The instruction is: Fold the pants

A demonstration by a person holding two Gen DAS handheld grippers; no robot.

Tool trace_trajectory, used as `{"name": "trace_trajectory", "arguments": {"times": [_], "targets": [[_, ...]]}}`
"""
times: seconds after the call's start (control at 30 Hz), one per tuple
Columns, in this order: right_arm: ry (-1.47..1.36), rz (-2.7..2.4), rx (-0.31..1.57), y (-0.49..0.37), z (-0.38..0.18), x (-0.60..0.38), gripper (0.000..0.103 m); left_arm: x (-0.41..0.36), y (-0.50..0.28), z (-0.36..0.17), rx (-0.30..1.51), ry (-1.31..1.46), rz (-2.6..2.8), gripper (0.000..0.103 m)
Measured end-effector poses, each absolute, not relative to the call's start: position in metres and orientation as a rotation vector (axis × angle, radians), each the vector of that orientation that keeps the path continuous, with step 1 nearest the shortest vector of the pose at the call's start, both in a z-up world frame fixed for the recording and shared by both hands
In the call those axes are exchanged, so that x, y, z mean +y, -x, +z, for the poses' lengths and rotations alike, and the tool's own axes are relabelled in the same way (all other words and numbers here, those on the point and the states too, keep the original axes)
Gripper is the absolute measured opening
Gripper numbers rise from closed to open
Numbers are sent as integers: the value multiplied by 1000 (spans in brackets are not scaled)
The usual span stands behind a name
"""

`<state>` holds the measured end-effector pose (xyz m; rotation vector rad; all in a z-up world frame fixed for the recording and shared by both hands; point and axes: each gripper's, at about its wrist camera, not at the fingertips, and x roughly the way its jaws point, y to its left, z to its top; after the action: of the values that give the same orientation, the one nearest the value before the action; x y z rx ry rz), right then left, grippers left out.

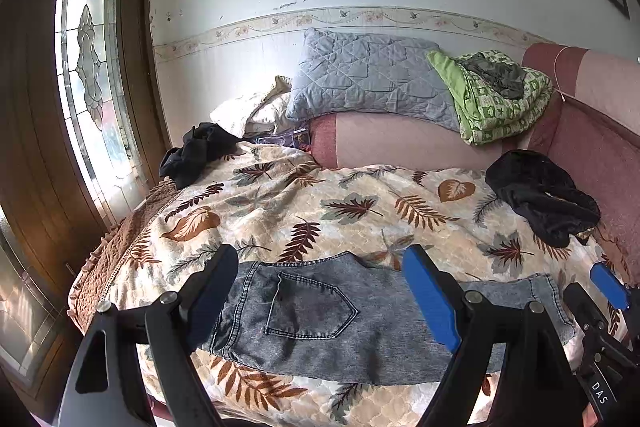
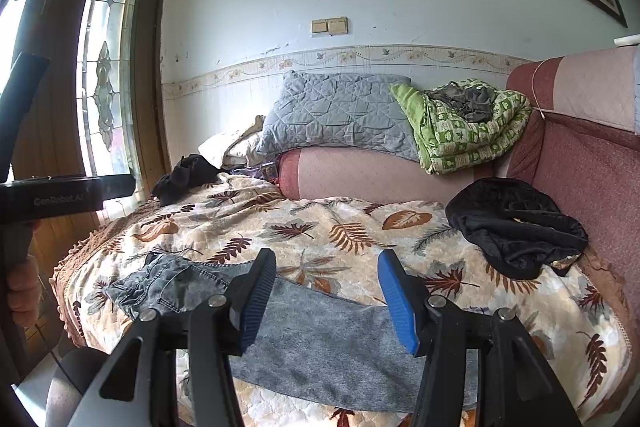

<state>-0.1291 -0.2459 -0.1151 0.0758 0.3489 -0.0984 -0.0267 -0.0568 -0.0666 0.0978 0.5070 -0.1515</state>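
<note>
Grey washed-denim pants (image 1: 320,323) lie flat across the near edge of the bed, waistband to the left and a back pocket (image 1: 308,307) facing up. My left gripper (image 1: 324,291) hovers over the pocket area, open wide, its fingers astride the cloth without touching it. In the right wrist view the pants (image 2: 320,343) run from the waist at the left to the leg under my right gripper (image 2: 328,301), which is open above the leg with nothing pinched. The right gripper (image 1: 596,293) also shows at the right edge of the left wrist view.
A leaf-print bedspread (image 1: 320,211) covers the bed. Crumpled black garments lie at the back left (image 1: 196,155) and at the right (image 1: 544,199). A grey pillow (image 1: 372,79) and a green quilt (image 1: 496,95) rest on the pink backrest (image 1: 400,143). A wooden door with glass (image 1: 88,67) stands left. A person's hand (image 2: 24,291) holds the left tool.
</note>
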Motion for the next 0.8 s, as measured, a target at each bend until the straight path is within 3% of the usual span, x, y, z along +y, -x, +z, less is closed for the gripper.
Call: {"name": "trace_trajectory", "arguments": {"times": [0.8], "targets": [[-79, -85, 376, 124, -123, -245, 57, -54, 23, -74, 526, -96, -148, 85]]}}
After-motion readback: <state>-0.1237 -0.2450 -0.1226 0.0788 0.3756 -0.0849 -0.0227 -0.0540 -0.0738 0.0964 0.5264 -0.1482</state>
